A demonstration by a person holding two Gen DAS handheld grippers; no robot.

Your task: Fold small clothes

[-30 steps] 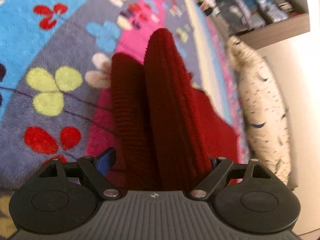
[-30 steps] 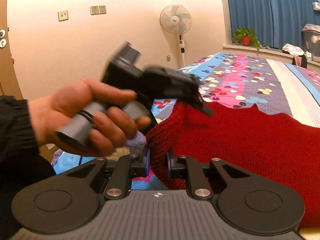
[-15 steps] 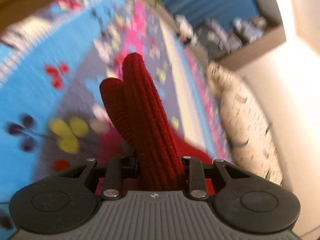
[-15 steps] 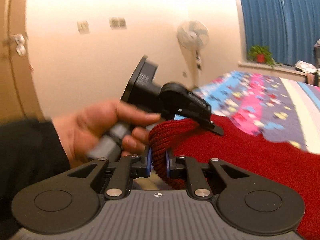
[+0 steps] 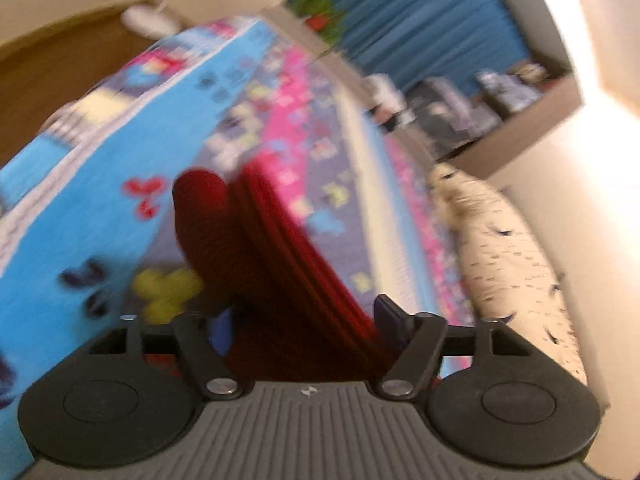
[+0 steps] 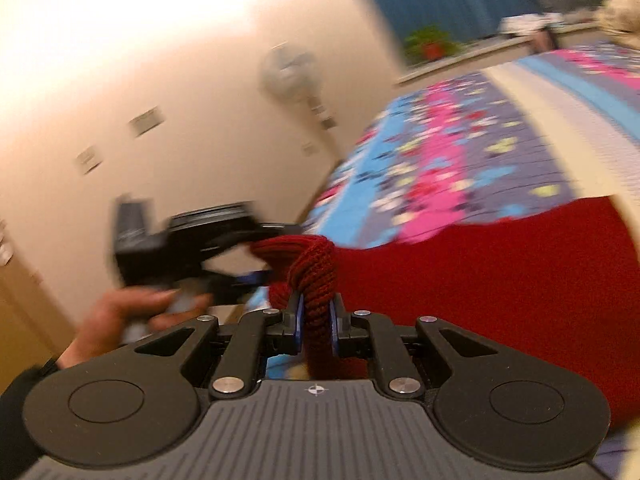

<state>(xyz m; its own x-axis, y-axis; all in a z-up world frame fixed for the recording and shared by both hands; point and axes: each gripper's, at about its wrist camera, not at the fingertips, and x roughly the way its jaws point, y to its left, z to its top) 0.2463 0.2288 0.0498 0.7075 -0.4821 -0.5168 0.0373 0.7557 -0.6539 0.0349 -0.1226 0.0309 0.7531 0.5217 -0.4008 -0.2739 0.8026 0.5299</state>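
A dark red knitted garment [image 6: 480, 280] lies spread on the flowered blanket [image 6: 440, 152] of a bed. My right gripper [image 6: 316, 320] is shut on a bunched edge of it, which stands up between the blue pads. To the left of that, a hand holds my left gripper [image 6: 264, 252] at the same raised edge. In the left wrist view, a thick fold of the red garment [image 5: 272, 248] runs out between the fingers of the left gripper [image 5: 304, 322]. Its jaws are opening and stand wide, with the cloth between them. Both views are blurred by motion.
A speckled cream pillow [image 5: 512, 264] lies along the wall at the bed's right side. Blue curtains [image 5: 420, 20], a potted plant [image 6: 430, 44] and a cluttered ledge [image 5: 460, 116] stand beyond the bed. A standing fan [image 6: 292, 76] is by the cream wall.
Both grippers have risen with the red cloth, and the right wrist view has rolled. The left jaws closed on the fold, then spread wide again. The right jaws stayed clamped.
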